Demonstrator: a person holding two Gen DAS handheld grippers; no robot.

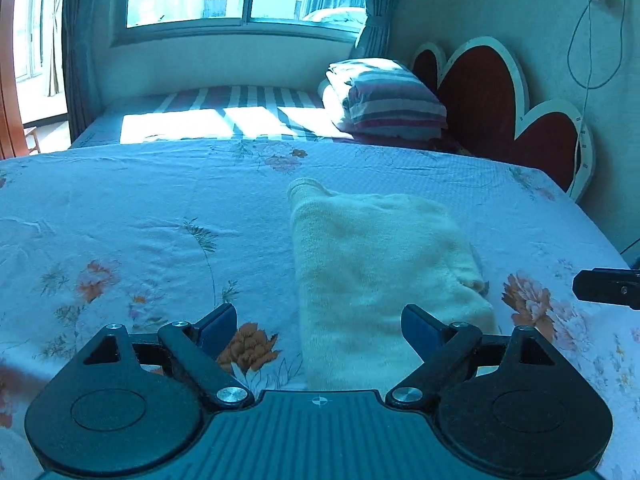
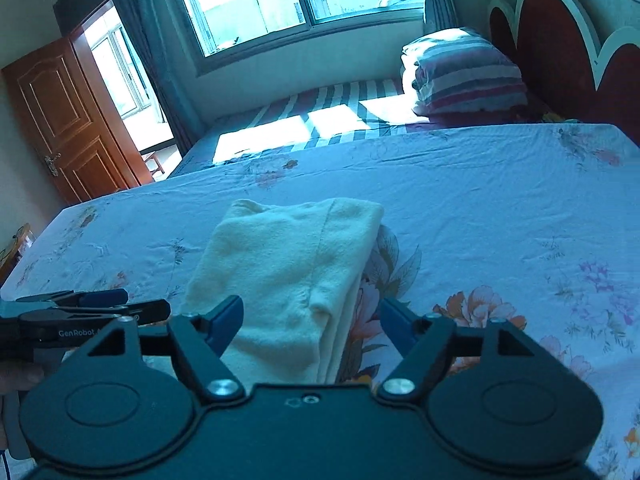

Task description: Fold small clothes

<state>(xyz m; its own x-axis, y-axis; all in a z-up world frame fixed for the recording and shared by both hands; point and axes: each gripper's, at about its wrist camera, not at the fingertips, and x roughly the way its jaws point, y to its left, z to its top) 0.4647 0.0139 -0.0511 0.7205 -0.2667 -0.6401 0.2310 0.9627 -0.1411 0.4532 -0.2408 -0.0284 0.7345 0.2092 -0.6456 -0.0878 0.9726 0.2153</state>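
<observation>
the floral bed (image 1: 120, 220) spreads ahead of both tools. a folded cream garment (image 1: 372, 264) lies on it, long axis running straight away. the right gripper (image 2: 310, 320) is nearer, jaws wide and empty astride its near end; the left gripper (image 1: 318, 324), also spread and empty, has it ahead-right.

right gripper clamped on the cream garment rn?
No: in the right wrist view the right gripper stands open, its blue pads clear of the folded cream garment lying on the floral bedsheet.
</observation>
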